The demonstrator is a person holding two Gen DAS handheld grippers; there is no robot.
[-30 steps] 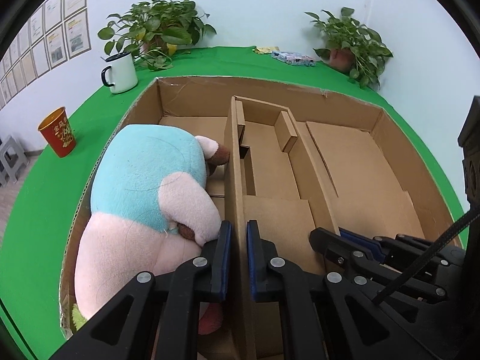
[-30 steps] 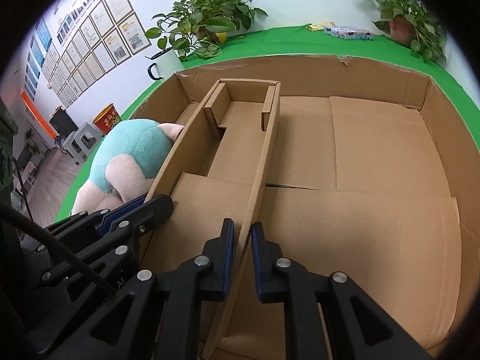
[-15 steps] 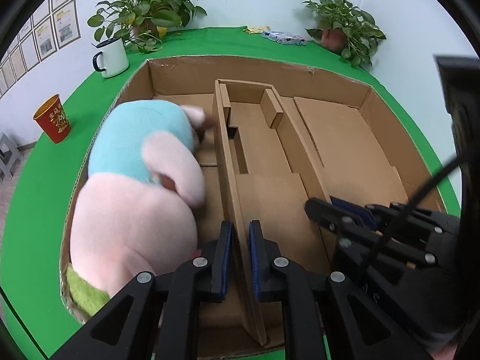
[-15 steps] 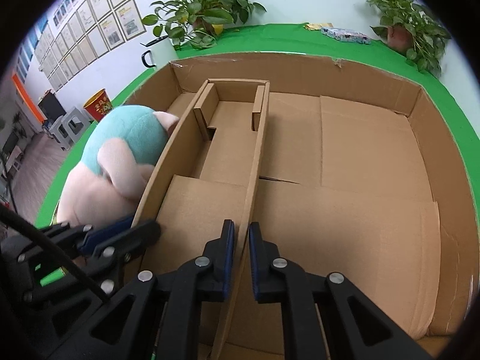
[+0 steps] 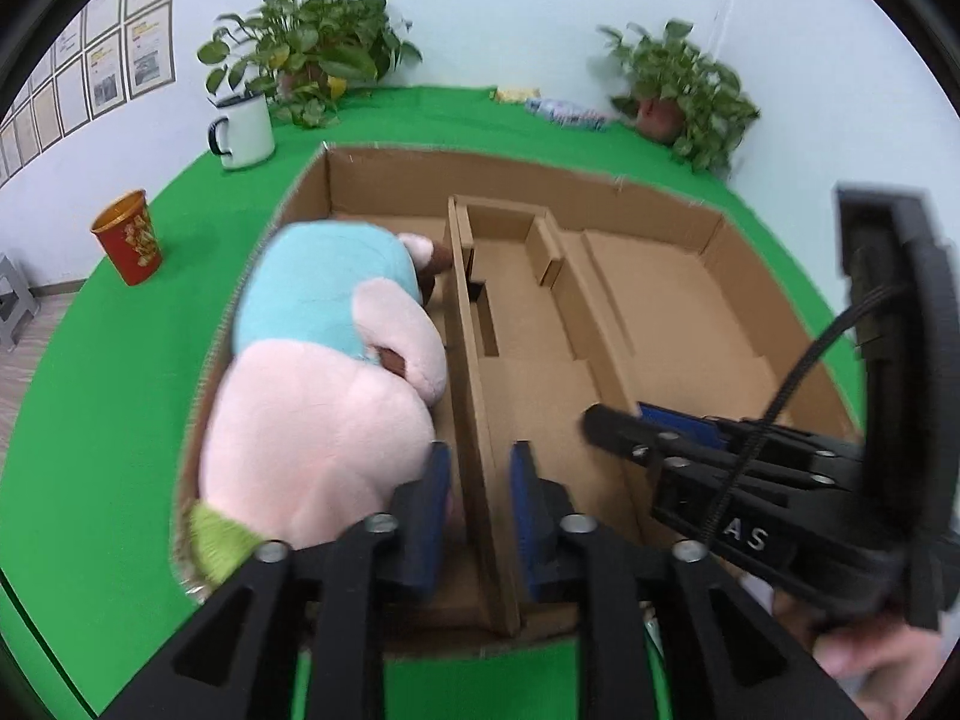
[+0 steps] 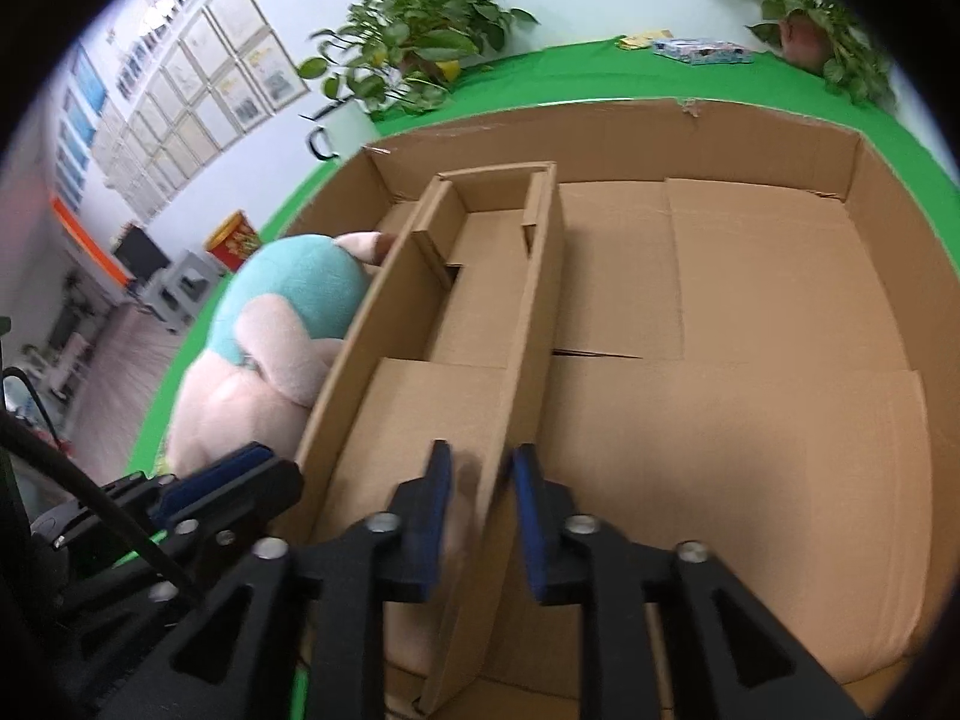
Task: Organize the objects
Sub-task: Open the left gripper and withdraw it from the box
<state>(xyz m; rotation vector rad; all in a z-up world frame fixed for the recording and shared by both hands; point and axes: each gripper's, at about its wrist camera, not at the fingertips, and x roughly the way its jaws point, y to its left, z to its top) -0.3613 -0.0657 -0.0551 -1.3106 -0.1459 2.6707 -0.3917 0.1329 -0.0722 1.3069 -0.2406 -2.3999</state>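
A big open cardboard box (image 5: 540,171) lies on the green table. Inside it stands a cardboard insert with two long walls. My left gripper (image 5: 480,462) straddles the insert's left wall (image 5: 465,324); its jaws are opening and the blue pads stand clear of the cardboard. My right gripper (image 6: 480,468) straddles the right wall (image 6: 534,300), jaws also opening, the pads not pressing. A pink and teal plush toy (image 5: 324,396) fills the box's left compartment, against the left wall. In the right wrist view the plush toy (image 6: 288,294) shows behind that wall.
A white mug (image 5: 243,129) and a red cup (image 5: 129,237) stand on the green table (image 5: 120,390) left of the box. Two potted plants (image 5: 312,72) (image 5: 684,96) and a small packet (image 5: 567,111) sit at the back. A hand (image 5: 864,660) holds the right gripper.
Both grippers were pinched shut on the insert's walls; now their jaws have parted. The left view has drawn back and up, showing the box's near edge.
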